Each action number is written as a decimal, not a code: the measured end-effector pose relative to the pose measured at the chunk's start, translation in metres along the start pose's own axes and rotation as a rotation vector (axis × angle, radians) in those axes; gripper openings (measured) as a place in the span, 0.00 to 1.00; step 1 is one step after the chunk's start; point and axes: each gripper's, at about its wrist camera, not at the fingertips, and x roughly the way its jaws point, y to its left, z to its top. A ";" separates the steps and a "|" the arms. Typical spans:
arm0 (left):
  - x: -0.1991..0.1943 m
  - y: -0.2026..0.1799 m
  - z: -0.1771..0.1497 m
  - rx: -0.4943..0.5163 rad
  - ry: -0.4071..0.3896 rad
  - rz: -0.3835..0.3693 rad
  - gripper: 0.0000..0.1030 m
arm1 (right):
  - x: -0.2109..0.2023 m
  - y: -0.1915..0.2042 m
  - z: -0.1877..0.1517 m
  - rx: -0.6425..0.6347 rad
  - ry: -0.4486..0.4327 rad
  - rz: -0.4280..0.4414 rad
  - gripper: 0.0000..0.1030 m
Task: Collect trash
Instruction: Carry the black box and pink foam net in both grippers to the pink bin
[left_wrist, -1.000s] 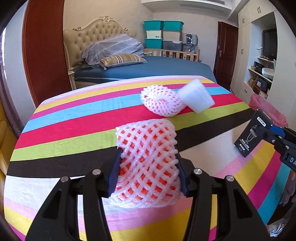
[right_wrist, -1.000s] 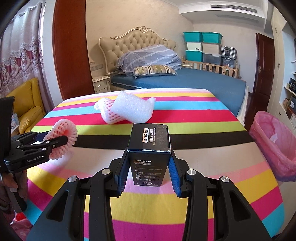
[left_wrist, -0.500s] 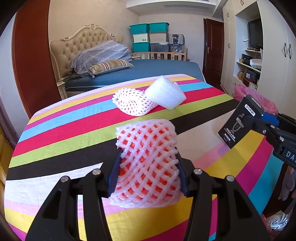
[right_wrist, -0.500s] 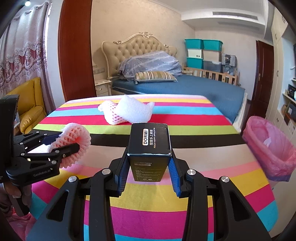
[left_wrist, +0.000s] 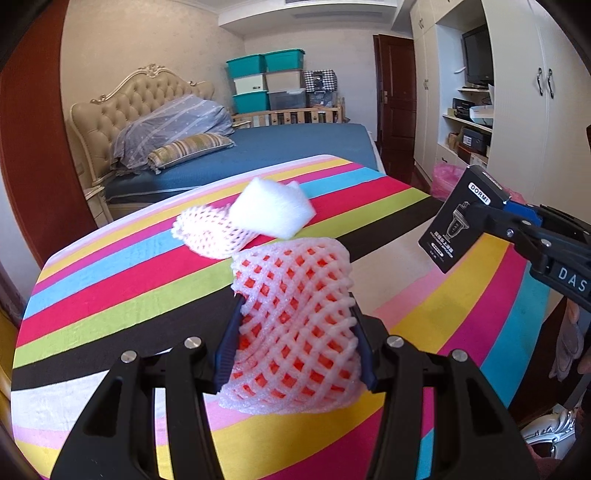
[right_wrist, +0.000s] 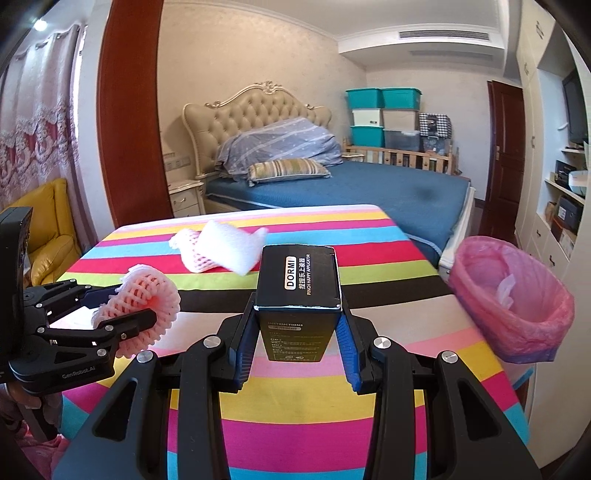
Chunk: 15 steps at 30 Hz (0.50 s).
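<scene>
So both grippers have their hands full right now. The left gripper (left_wrist: 295, 332) is clamped on a pink foam net sleeve (left_wrist: 295, 317), the kind fruit comes wrapped in, with its blue pads pressed into both sides; the sleeve sticks up and forward past the fingertips. The right gripper (right_wrist: 297, 325) is squeezed narrow around a black box (right_wrist: 299, 295) with "DORMI" printed on top, standing upright between the pads. Both are held up off the striped tablecloth (right_wrist: 295, 435), not resting on it.

Two more bits of trash sit on the table near the far edge: another foam net (left_wrist: 210, 236) and a white foam sheet (left_wrist: 271, 212) lying partly over it, touching. From the left camera they're straight ahead, just past the held sleeve.

The bin with the pink bag (right_wrist: 509, 295) stands off the right side of the table, close to its edge, mouth open, and something pale is already inside. In the right wrist view it's to the right of the box, with only bare tablecloth between them.

The middle of the table is open. Beyond the far edge there's a bed (right_wrist: 369, 188), and wardrobe shelves (left_wrist: 472, 122) run along the right wall behind the bin.
</scene>
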 end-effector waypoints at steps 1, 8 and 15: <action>0.001 -0.005 0.004 0.006 0.004 -0.019 0.49 | -0.001 -0.004 0.000 0.006 -0.004 -0.007 0.36; 0.013 -0.034 0.026 0.058 0.006 -0.088 0.50 | -0.014 -0.038 0.001 0.053 -0.026 -0.064 0.36; 0.027 -0.077 0.045 0.115 0.020 -0.169 0.50 | -0.027 -0.080 0.000 0.108 -0.052 -0.135 0.36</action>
